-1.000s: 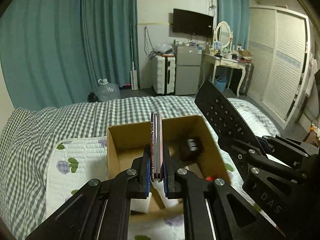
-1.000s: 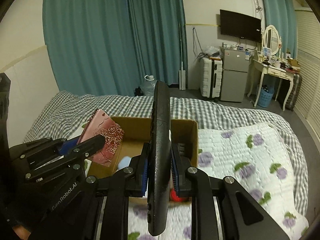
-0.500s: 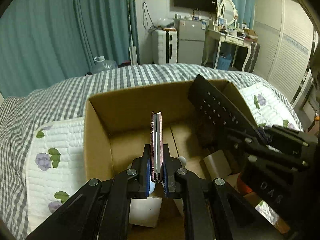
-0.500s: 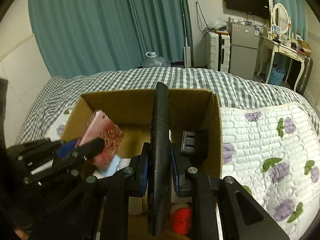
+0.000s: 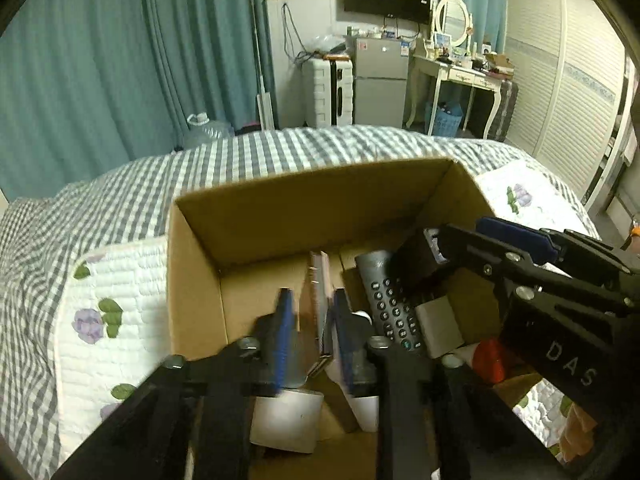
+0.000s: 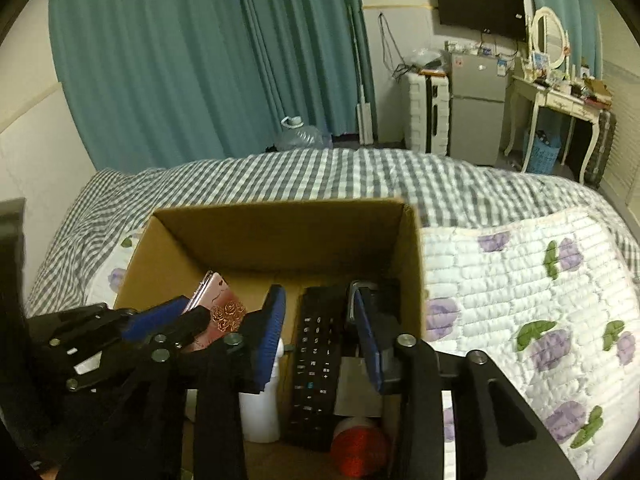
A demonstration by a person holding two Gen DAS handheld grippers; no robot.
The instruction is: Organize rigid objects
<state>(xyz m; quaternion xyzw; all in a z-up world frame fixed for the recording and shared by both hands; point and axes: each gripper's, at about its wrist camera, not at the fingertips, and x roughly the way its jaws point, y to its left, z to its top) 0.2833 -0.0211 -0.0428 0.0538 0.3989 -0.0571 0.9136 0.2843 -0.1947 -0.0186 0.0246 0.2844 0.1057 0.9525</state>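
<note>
Both tools sit over an open brown cardboard box on the bed with the grey checked cover and a white quilted mat with purple flowers.

Left tool: fingers spread apart, not gripping. The slim pink phone with a rose-pattern case stands on edge between its pads, inside the box; whether a pad touches it, cannot tell. In the right wrist view the same phone leans tilted just ahead of the left tool.

Right tool: fingers wide apart, nothing clamped. The long black remote control with white buttons lies in the box between its pads, buttons up, apart from both pads. In the left wrist view the remote sits just right of the left tool, the right tool above it.

Also in the box: a white bottle left of the remote, a red round object near the right tool's base, and a dark charger block past the remote.
</note>
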